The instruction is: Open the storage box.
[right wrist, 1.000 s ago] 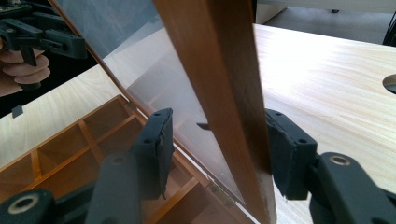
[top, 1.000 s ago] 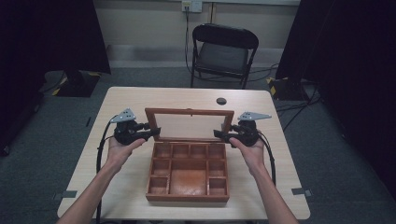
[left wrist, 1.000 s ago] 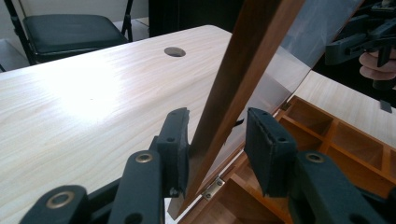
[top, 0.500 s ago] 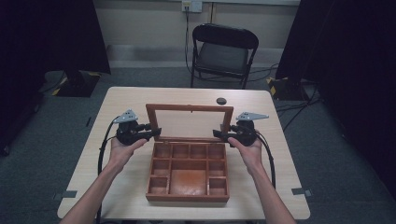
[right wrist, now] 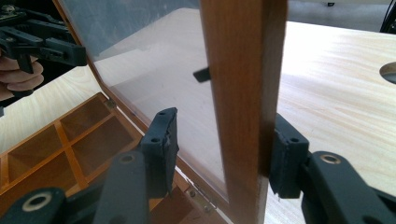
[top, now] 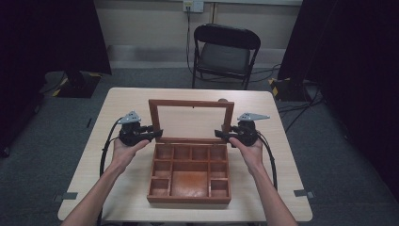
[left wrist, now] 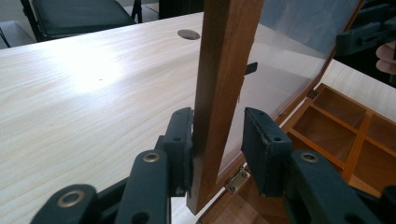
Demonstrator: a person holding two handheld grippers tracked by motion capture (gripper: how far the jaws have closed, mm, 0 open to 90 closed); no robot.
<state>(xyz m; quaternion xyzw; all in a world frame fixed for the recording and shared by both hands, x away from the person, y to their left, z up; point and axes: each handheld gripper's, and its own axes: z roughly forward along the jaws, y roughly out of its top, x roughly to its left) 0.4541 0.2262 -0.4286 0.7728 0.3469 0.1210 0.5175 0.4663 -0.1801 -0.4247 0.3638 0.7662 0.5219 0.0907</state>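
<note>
lid (top: 191,121) upright | left hand-held gripper (left wrist: 215,135) straddles its side rail, unclenched | right hand-held gripper (right wrist: 219,140) likewise

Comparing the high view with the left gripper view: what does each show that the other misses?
High view alone: the black folding chair behind the table, the whole compartmented wooden box, both forearms, and the left hand-held gripper from outside.

Left gripper view alone: the small brass hinge at the lid's foot, and its jaws straddling the frame's side rail, one pad touching and the other apart.

Both: the glass-paned wooden lid standing raised, the pale wooden table, and the right hand-held gripper.
</note>
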